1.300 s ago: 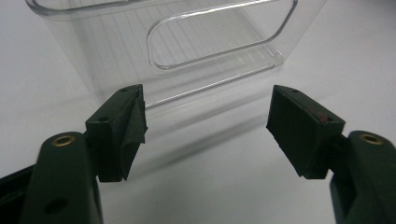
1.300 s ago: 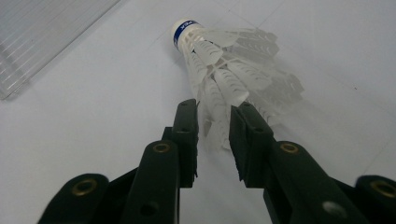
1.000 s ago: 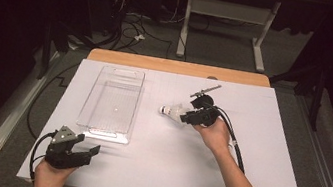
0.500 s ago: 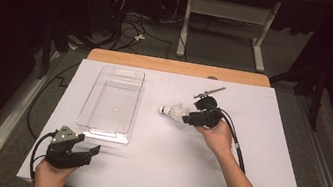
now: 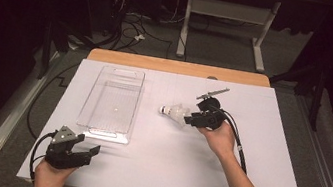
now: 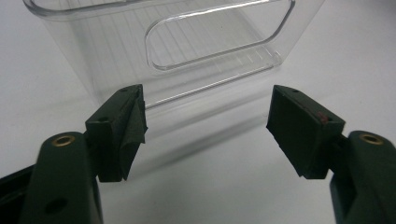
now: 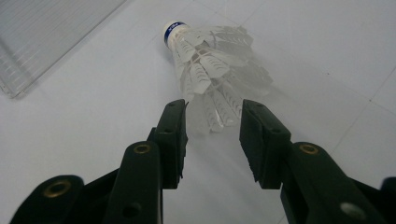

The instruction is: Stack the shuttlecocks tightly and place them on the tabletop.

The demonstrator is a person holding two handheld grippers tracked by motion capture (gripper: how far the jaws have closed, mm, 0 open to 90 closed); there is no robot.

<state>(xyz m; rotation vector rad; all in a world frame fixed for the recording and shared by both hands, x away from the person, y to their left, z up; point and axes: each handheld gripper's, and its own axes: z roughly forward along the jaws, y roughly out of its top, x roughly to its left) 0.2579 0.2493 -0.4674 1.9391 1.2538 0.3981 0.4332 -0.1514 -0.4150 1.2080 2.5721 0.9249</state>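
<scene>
A white feather shuttlecock (image 5: 174, 111) (image 7: 210, 70) lies on its side on the white table cover, its blue-banded cork pointing left toward the tray. My right gripper (image 5: 186, 119) (image 7: 212, 116) stands open at its feather end, with the skirt's rim between the jaw tips and a small gap to each pad. A clear plastic tray (image 5: 111, 110) (image 6: 187, 42) sits empty at the left middle. My left gripper (image 5: 89, 154) (image 6: 205, 126) rests near the table's front left, open wide and pointing at the tray's near end wall, with nothing between its jaws.
The white cover (image 5: 157, 173) spans a wooden table (image 5: 178, 67). Cables (image 5: 133, 32) and white desk legs (image 5: 263, 48) lie on the dark floor behind it. A black cable (image 5: 239, 150) trails from the right gripper along the forearm.
The right gripper has shifted very slightly to the right at the shuttlecock's feather end. The shuttlecock, tray and left gripper have not moved.
</scene>
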